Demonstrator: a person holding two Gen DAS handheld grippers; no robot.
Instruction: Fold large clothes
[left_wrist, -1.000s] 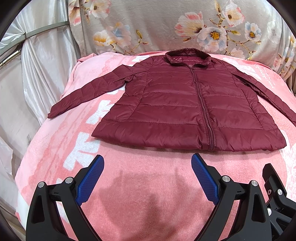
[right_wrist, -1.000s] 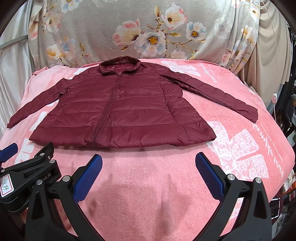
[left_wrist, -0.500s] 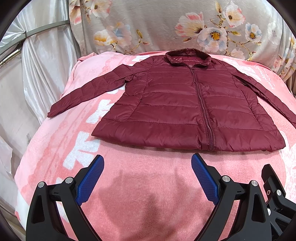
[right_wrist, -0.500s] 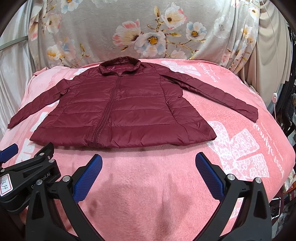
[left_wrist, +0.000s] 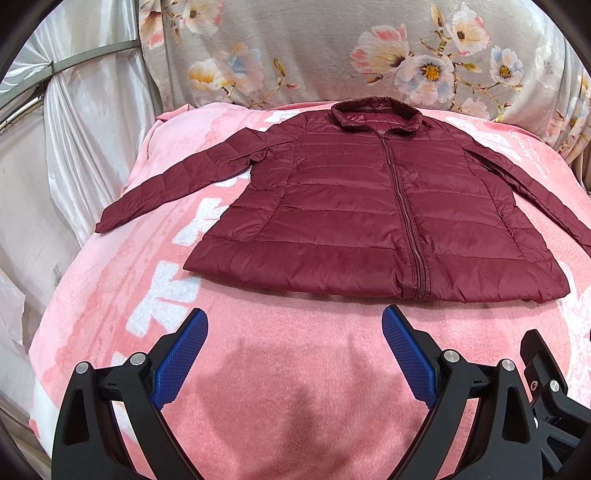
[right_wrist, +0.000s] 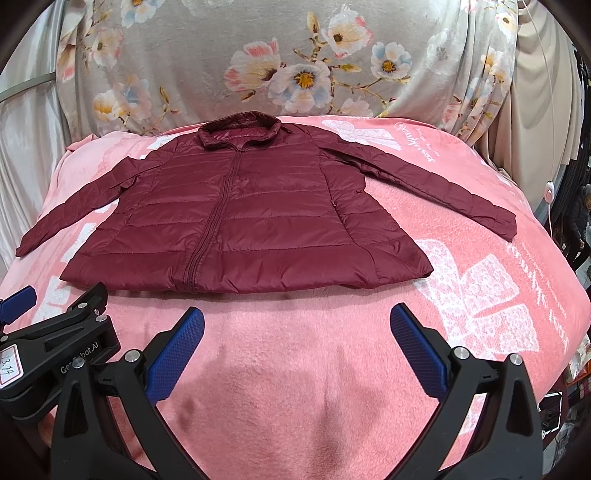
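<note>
A dark red quilted jacket (left_wrist: 369, 206) lies flat, front up and zipped, on a pink blanket (left_wrist: 280, 369). Its collar points away and both sleeves are spread out to the sides. It also shows in the right wrist view (right_wrist: 251, 221). My left gripper (left_wrist: 295, 325) is open and empty, over bare blanket just short of the hem. My right gripper (right_wrist: 295, 325) is open and empty, also just short of the hem. The left gripper's body shows at the left edge of the right wrist view (right_wrist: 55, 347).
A floral cloth (left_wrist: 332, 51) hangs behind the bed. A shiny white curtain (left_wrist: 74, 122) hangs at the left. The blanket (right_wrist: 498, 295) drops away at the right edge, with a beige curtain (right_wrist: 535, 81) and dark clutter beyond.
Both grippers have drifted very slightly; the jacket sits a touch lower in the right view. Nothing was grasped or let go.
</note>
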